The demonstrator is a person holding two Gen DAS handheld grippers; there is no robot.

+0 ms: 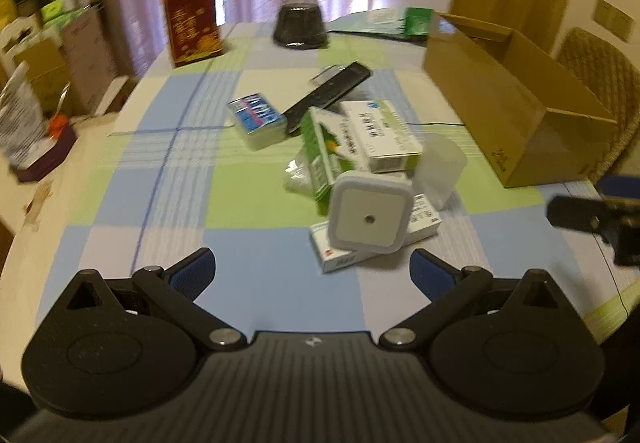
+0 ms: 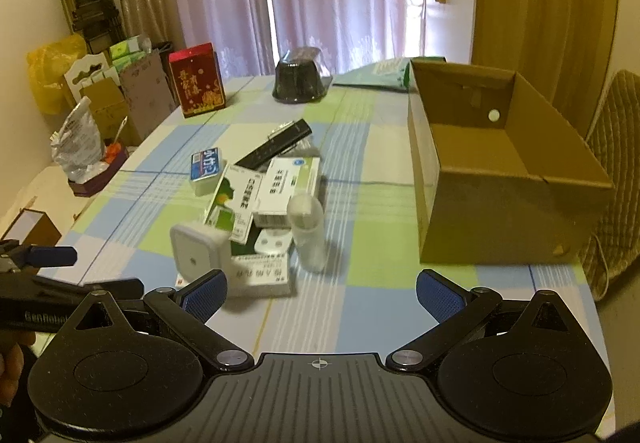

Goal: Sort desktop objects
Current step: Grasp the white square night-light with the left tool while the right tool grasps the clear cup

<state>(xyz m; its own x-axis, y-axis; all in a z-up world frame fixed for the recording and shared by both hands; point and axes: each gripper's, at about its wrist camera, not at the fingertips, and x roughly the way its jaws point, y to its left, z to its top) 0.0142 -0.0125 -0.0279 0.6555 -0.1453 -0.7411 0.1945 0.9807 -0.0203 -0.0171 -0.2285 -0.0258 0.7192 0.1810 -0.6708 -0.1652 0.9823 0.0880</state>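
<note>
We are holding both the left gripper point(image 1: 312, 275) and right gripper point(image 2: 322, 295) spread and empty. The pile point(image 2: 256, 203) is sitting centre frame, the cardboard box point(image 2: 500, 179) at right. We advise gripping the topmost white square device point(image 1: 370, 217) squarely.

Black hand-held gripper point(image 1: 312, 271), blue pads point(image 1: 192, 275)

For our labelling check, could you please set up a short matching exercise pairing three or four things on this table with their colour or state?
Things:
1. cardboard box
2. remote control
3. gift box
4. right gripper

Descriptions:
a. red, standing upright
b. open, holding nothing
c. black, lying on the pile
d. brown, open top, nothing visible inside

Pairs: 1-d, 2-c, 3-a, 4-b
</note>
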